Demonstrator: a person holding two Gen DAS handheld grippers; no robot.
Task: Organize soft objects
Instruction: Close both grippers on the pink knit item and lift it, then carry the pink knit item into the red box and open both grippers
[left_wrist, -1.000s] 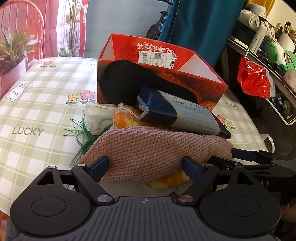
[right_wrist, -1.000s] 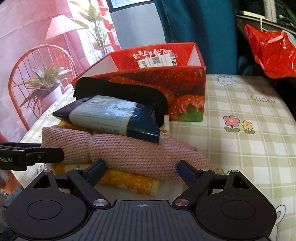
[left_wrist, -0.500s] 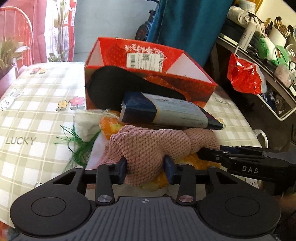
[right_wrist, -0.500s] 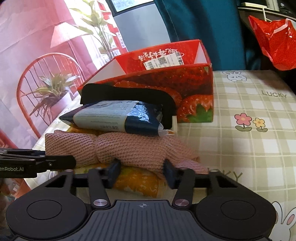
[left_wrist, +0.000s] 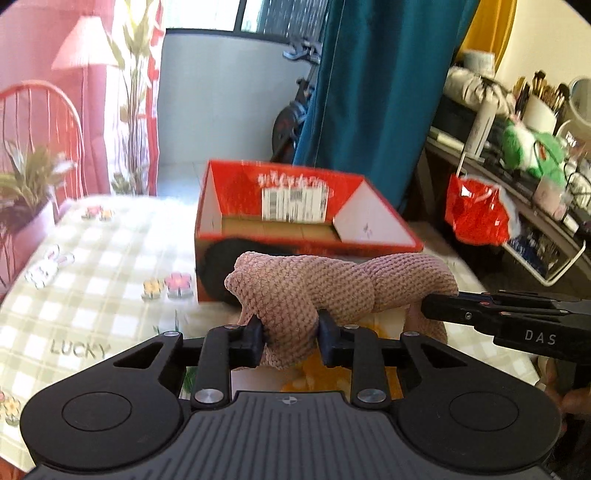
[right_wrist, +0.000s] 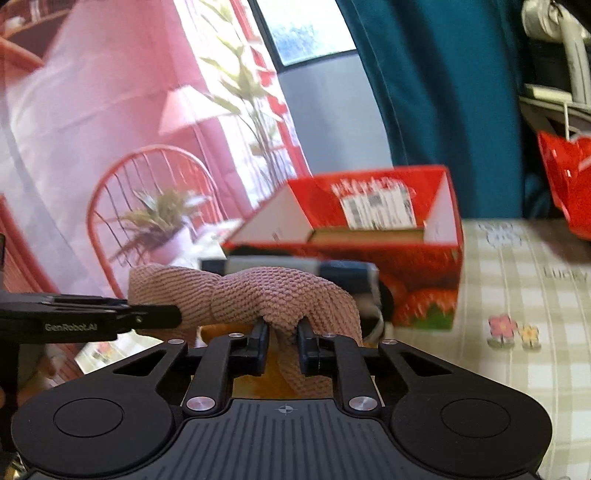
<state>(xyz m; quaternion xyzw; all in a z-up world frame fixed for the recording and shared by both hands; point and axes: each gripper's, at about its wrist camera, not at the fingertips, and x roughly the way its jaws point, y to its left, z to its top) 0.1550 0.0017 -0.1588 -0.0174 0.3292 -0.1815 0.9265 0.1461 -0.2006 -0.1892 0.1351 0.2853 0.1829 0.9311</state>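
Both tongs now grip the pink knitted cloth (left_wrist: 332, 284), lifted off the pile.

Left tongs (left_wrist: 290, 341) and right tongs (right_wrist: 282, 345) are closing tighter on its ends; the open red box (left_wrist: 295, 225) waits just beyond, likely its destination.

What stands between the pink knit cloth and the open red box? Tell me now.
Nothing visible does. The pink knit cloth hangs pinched between the left gripper and right gripper, jaws closing on it, level with the red box rim, whose inside looks empty.

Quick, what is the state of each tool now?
Left tool: closing on the pink cloth.
Right tool: closing on the same cloth.
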